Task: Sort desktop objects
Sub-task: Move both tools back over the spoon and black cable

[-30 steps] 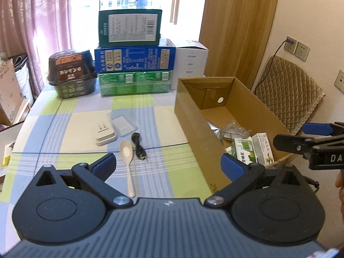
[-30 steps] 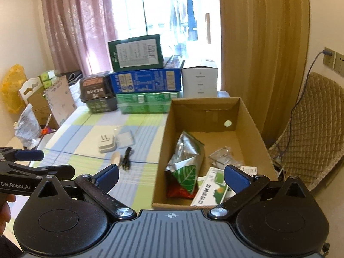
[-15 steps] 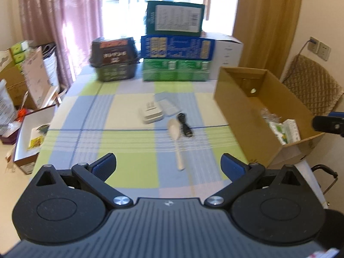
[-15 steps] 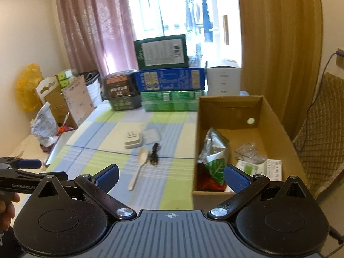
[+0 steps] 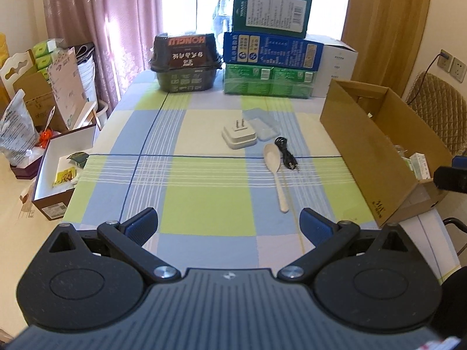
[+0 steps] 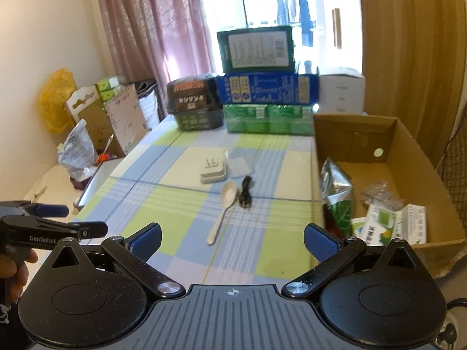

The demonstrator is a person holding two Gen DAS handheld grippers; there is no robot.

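left wrist view: checked tablecloth (image 5: 204,198) under pink curtains (image 5: 111,29); spoon (image 5: 275,172) left of cardboard box (image 5: 370,157); left gripper (image 5: 229,226) and right gripper (image 6: 232,240) both released.

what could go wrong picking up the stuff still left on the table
The spoon lies flat on the tablecloth, so open fingers may slide over it or bunch the cloth. The black cable sits right beside the spoon's bowl and could get pinched along with it. The cardboard box seems to overhang the table edge, so a bump may tip it.
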